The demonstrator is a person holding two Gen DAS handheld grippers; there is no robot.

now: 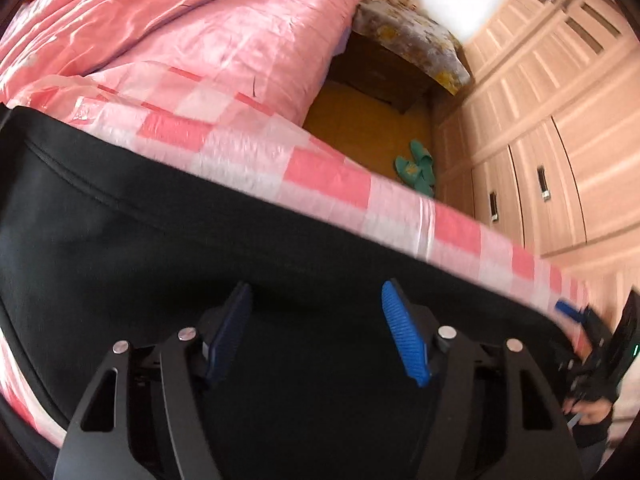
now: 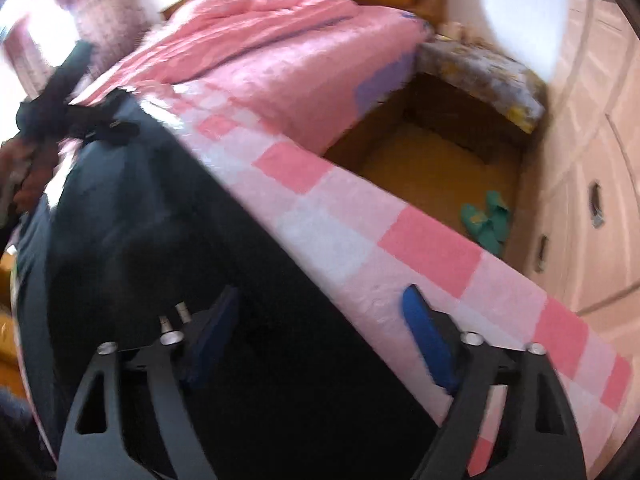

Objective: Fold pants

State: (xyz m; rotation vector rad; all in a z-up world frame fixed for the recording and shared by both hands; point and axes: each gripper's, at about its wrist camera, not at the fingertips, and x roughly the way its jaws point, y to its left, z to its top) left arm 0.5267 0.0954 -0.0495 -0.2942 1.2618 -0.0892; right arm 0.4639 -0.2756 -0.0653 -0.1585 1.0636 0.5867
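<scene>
Left wrist view: one pair of black pants (image 1: 160,232) lies spread flat across the near part of the bed, on a pink and white checked sheet (image 1: 320,176). The left gripper (image 1: 316,308) hovers over the dark cloth with its jaws wide apart and nothing between them. At the far right edge the right gripper (image 1: 576,314) shows in part, near the right end of the pants; its state cannot be told from here. One pink quilt (image 1: 180,28) lies bunched at the far end of the bed. One pair of green slippers (image 1: 416,168) sits on the floor beside the wardrobe (image 1: 560,128).

Right wrist view: the pants (image 2: 160,240) fill the near left, their far edge running diagonally along the checked sheet (image 2: 400,240). The right gripper (image 2: 320,312) straddles that edge, jaws wide, holding nothing. The left gripper (image 2: 100,128) appears far left, blurred, over the other end of the pants.

Judgement: the cloth looks soft, limp and light, likely to sag and slide on the smooth sheet. Best hold is a pinch on the hemmed edge or a corner at each end, gathering all layers, so the fold carries over evenly
</scene>
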